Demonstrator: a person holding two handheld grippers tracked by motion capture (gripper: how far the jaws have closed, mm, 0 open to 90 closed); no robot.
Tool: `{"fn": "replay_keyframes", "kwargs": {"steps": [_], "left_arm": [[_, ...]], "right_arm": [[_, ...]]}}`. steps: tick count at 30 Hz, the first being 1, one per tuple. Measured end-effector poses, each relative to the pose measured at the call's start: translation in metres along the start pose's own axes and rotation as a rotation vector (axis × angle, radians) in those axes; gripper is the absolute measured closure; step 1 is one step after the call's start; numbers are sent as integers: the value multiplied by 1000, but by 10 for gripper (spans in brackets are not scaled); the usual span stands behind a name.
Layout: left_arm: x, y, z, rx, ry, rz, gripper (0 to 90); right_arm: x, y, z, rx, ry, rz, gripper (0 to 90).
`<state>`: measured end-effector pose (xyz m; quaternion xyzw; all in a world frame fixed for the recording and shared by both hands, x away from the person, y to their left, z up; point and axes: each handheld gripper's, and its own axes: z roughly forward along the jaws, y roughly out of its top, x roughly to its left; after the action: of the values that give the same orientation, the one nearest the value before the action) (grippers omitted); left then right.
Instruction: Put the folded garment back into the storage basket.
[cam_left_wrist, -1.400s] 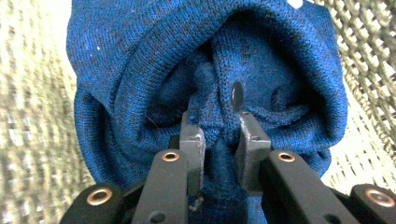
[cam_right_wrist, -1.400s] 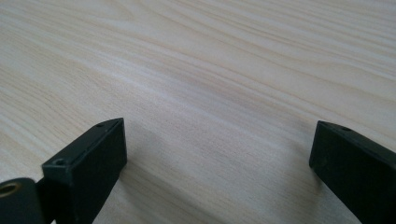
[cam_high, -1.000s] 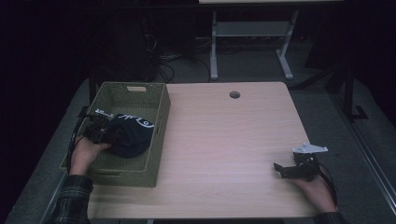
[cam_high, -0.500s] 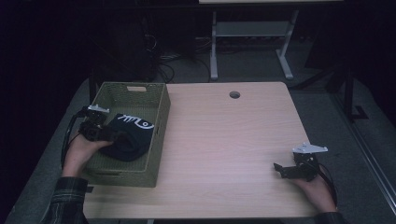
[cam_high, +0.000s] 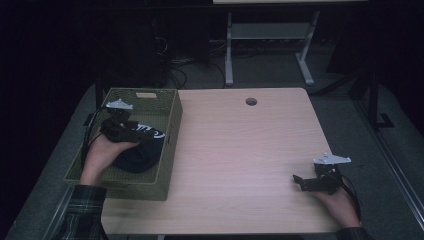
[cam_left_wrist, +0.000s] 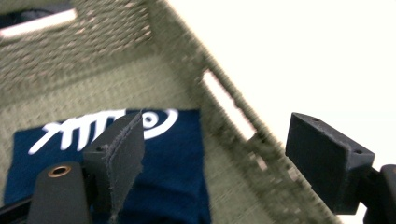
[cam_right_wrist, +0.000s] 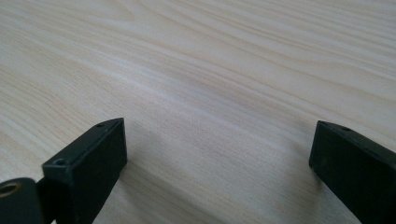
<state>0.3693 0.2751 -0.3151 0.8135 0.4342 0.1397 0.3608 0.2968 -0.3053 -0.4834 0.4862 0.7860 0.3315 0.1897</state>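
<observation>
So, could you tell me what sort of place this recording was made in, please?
Probably a lab or office workroom set up for recording. A plain wooden desk with a cable hole stands in a dark room, loose cables lie on the floor behind it, and a second desk's metal legs show beyond.

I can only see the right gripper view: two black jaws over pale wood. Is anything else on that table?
Observer: Yes, a green woven basket stands at the table's left side.
Operator: Anything in it?
Observer: A folded navy cloth with white lettering lies on its floor.
Operator: Is the other gripper holding it?
Observer: No. The left gripper has just been opening; its jaws stand wide apart above the cloth, nothing between them.
</observation>
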Motion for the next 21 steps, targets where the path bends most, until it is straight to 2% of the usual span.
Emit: {"fn": "replay_keyframes", "kwargs": {"steps": [10, 21], "left_arm": [[-38, 18, 14, -43, -53, 59, 178], [-78, 24, 40, -58, -113, 109, 178]], "right_arm": [[0, 0, 0, 0, 0, -2, 39], [1, 0, 0, -1, 2, 2, 38]]}}
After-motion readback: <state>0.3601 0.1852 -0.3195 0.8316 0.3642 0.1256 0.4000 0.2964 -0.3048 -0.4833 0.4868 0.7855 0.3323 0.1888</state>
